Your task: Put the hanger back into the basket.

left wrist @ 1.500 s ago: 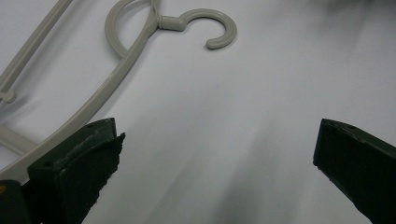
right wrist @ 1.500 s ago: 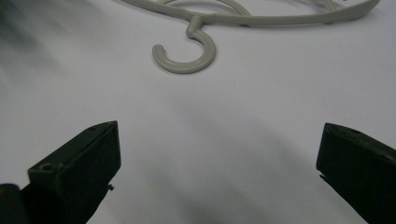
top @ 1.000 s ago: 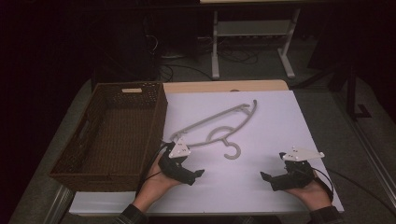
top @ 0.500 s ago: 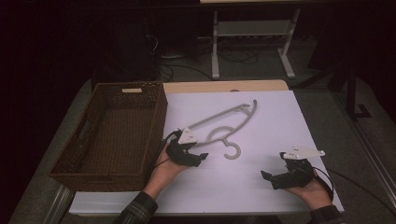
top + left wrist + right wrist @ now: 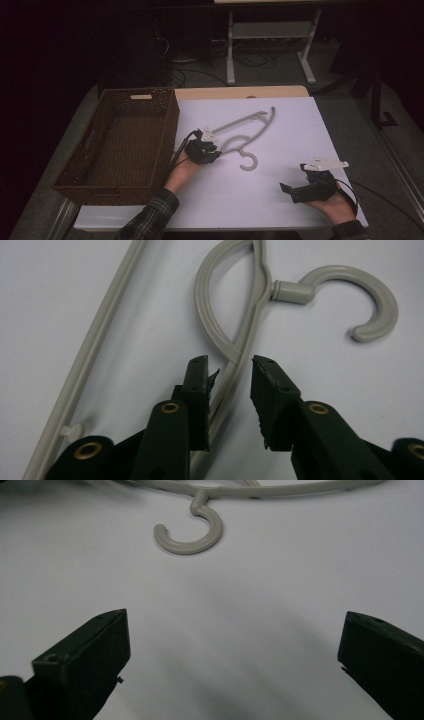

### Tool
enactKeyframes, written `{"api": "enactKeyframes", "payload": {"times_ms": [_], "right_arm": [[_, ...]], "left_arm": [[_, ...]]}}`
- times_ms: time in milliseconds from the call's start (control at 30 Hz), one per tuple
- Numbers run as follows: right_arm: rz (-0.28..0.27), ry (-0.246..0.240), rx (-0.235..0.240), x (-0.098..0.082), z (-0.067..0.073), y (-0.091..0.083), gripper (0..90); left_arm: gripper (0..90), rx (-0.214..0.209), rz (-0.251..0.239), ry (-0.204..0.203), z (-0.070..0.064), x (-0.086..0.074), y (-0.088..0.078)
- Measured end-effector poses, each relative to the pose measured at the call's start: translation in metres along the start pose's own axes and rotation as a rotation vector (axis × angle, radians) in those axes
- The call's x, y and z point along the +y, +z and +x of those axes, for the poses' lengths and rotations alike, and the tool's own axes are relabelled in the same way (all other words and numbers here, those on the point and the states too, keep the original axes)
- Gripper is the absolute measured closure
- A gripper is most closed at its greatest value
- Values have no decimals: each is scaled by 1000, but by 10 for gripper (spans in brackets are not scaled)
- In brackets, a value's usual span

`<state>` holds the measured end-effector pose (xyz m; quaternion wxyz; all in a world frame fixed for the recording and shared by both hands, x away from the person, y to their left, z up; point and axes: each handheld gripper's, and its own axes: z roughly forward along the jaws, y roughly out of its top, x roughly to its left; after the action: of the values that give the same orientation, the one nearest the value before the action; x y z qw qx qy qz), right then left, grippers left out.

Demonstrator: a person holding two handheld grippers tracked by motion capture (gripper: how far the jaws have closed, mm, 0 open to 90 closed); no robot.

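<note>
A pale grey plastic hanger [image 5: 248, 121] lies flat on the white table [image 5: 300, 130], its hook [image 5: 248, 162] pointing toward me. My left gripper [image 5: 214, 150] sits at the hanger's near-left shoulder. In the left gripper view the hanger's arm [image 5: 235, 370] runs between the jaws of my left gripper [image 5: 230, 385], which have just been closing. One pad [image 5: 200, 390] touches the arm and the other stands a small gap off. My right gripper [image 5: 291, 190] rests wide open at the front right with nothing in it [image 5: 235, 645], and the hook [image 5: 197, 537] lies ahead of it.
A brown wicker basket [image 5: 140, 94] stands on the table's left side, close beside my left hand. A metal stand [image 5: 270, 30] and cables are on the dark floor beyond the far edge.
My left hand has slid forward and right onto the hanger's shoulder, and its jaws have narrowed around the arm. The right hand and the hanger have stayed put.
</note>
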<state>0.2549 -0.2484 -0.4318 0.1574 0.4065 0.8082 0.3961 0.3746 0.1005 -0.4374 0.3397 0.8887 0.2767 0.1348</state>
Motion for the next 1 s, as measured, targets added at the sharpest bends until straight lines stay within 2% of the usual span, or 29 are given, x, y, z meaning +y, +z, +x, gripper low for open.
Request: {"api": "enactKeyframes", "payload": {"times_ms": [100, 300, 467, 633, 800, 933, 1000], "right_arm": [[1, 2, -1, 0, -1, 0, 1], [-7, 8, -7, 0, -1, -1, 1], [-11, 12, -12, 0, -2, -2, 1], [-11, 15, -13, 0, -2, -2, 1], [-11, 15, -15, 0, -3, -2, 1], [-12, 17, -17, 0, -3, -2, 1], [-14, 15, -19, 0, -3, -2, 1]], "left_arm": [[692, -25, 9, -17, 3, -3, 4], [733, -27, 23, -16, 4, -4, 7], [757, -70, 20, -28, 2, -2, 6], [774, -112, 21, -22, -7, 0, 8], [792, -176, 27, -17, -18, 3, 10], [807, -221, 34, 18, -35, 7, 13], [807, -222, 38, 27, -40, 9, 15]]}}
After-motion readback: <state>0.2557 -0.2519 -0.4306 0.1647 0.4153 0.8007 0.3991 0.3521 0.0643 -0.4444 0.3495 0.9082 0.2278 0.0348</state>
